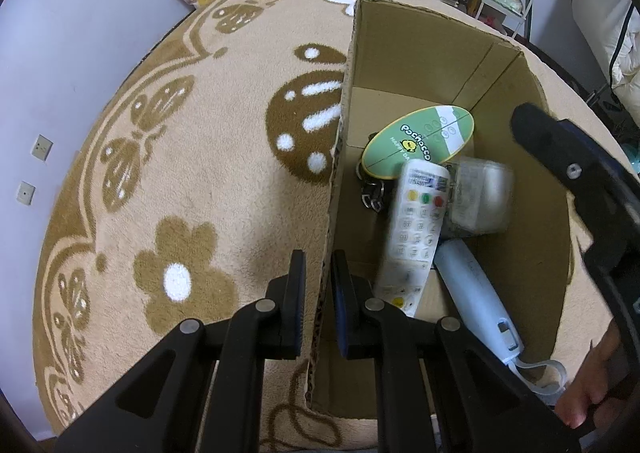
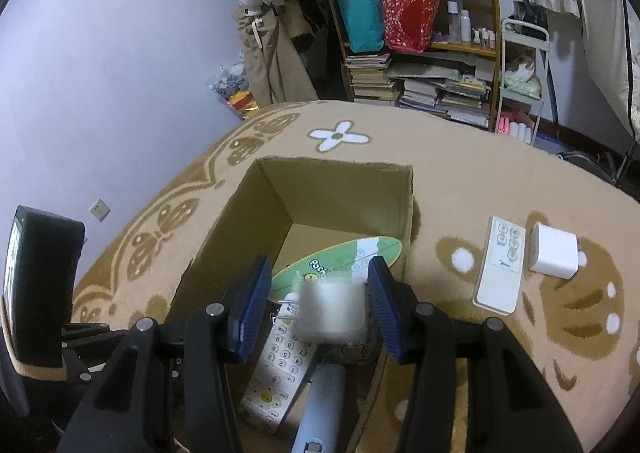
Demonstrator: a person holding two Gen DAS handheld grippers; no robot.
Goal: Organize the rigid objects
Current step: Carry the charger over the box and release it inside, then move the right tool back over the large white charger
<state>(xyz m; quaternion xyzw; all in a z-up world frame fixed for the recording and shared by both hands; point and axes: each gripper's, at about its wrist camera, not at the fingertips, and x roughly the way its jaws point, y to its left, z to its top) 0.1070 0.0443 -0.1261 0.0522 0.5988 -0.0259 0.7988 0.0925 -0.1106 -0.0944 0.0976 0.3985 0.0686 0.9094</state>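
Cardboard fills the left wrist view: the left gripper point(image 1: 318, 295) has its two pads pinched on the near left wall of the open box point(image 1: 420, 53), one pad outside over the rug point(image 1: 200, 173), one inside. Inside the box lie a green oval case point(image 1: 418, 141), a white keypad remote point(image 1: 416, 237), a blurred clear container point(image 1: 480, 201) and a pale blue tube-shaped item point(image 1: 476, 293) along the right wall. Bare box floor shows only toward the far corner.

From the right wrist view, the right gripper point(image 2: 316, 309) hangs over the box's near end with its pads spread wide; the blurred white container point(image 2: 332, 313) sits between them, and whether either pad touches it cannot be told. On the rug past the box's right wall lie a slim white remote point(image 2: 500, 265) and, just beside it, a white cube charger point(image 2: 554, 257). Bookshelves point(image 2: 420, 73) stand beyond the rug's far edge, a lilac wall point(image 2: 120, 73) to the left.
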